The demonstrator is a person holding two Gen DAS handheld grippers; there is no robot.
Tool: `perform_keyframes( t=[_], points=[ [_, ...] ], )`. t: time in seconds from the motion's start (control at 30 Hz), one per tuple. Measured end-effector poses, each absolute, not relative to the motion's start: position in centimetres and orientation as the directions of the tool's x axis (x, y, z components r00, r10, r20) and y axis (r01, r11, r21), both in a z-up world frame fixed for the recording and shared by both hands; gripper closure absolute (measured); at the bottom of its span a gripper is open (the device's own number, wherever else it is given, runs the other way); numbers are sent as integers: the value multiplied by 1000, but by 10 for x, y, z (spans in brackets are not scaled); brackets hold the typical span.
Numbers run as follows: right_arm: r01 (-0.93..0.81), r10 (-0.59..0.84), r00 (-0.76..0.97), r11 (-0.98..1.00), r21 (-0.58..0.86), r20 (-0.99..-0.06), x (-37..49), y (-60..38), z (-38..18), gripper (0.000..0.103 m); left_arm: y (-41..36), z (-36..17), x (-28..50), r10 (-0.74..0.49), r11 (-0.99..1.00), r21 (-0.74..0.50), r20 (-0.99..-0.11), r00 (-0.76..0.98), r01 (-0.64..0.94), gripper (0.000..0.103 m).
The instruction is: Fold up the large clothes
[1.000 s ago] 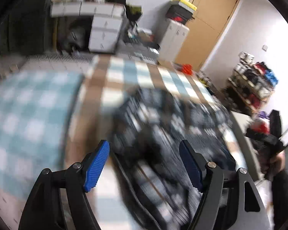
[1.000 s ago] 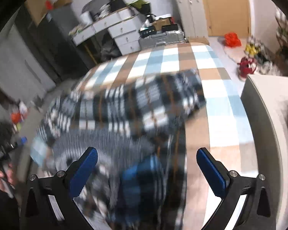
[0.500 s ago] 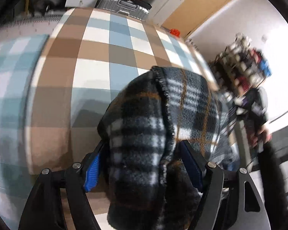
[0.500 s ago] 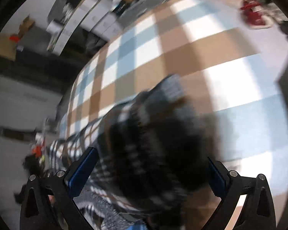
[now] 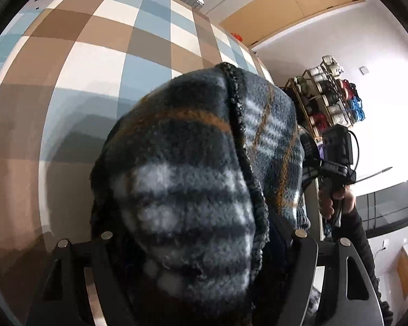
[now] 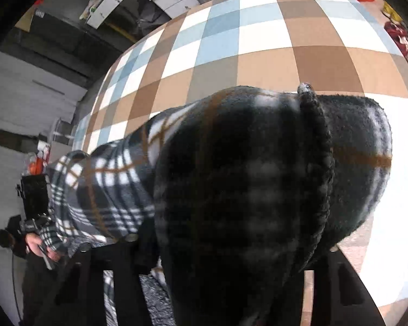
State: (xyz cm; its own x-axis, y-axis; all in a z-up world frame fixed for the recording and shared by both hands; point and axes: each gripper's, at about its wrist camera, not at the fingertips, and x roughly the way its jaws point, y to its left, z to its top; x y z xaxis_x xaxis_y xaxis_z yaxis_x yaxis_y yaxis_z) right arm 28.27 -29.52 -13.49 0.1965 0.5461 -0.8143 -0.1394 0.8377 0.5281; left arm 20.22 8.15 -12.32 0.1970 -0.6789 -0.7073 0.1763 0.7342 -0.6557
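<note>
Gripping a thick fold of the dark plaid fleece garment (image 5: 193, 190), the left gripper (image 5: 198, 247) keeps it bunched over the checked tabletop (image 5: 100, 62) — the right gripper (image 6: 231, 244), jaws just closing, has fleece bulging between them.

surface: big bed or table, can't tell which, covered by a checked cloth (image 5: 100, 62) in brown, white and pale blue squares
where: spreads out ahead of and below both grippers
on it: a dark plaid fleece garment (image 6: 103, 187), draped over the near part, bunched up close between each gripper's fingers
</note>
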Motion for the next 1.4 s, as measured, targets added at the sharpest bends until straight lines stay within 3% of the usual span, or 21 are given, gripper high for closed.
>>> perform_keyframes(
  t=[0.2, 0.67, 0.77, 0.9, 0.97, 1.13, 1.3, 1.4],
  points=[
    [-144, 542, 284, 839, 524, -791, 294, -304, -126, 69, 75, -117, 229, -653, 757, -623, -732, 195, 195, 37],
    [-59, 448, 393, 884, 464, -803, 353, -326, -129, 68, 11, -94, 330, -506, 853, -447, -835, 215, 269, 37],
    [-21, 420, 405, 892, 451, -812, 355, -327, -129, 58, 16, -94, 323, -485, 870, -434, -838, 249, 234, 37],
    [-26, 370, 420, 918, 397, -828, 338, -340, -116, 33, 21, -83, 301, -414, 907, -367, -864, 287, 206, 37],
    [-43, 361, 441, 923, 383, -822, 326, -340, -108, 28, 31, -71, 283, -377, 924, -330, -867, 327, 191, 37],
    [-92, 373, 506, 920, 382, -778, 277, -334, -73, 26, 52, -47, 246, -346, 938, -309, -867, 358, 159, 37],
    [-151, 384, 602, 916, 371, -700, 223, -319, -37, 19, 65, -9, 188, -348, 937, -322, -812, 468, 137, 36],
    [-180, 402, 643, 907, 382, -652, 191, -308, -21, 15, 58, 14, 145, -293, 956, -246, -777, 557, 159, 36]
  ],
)
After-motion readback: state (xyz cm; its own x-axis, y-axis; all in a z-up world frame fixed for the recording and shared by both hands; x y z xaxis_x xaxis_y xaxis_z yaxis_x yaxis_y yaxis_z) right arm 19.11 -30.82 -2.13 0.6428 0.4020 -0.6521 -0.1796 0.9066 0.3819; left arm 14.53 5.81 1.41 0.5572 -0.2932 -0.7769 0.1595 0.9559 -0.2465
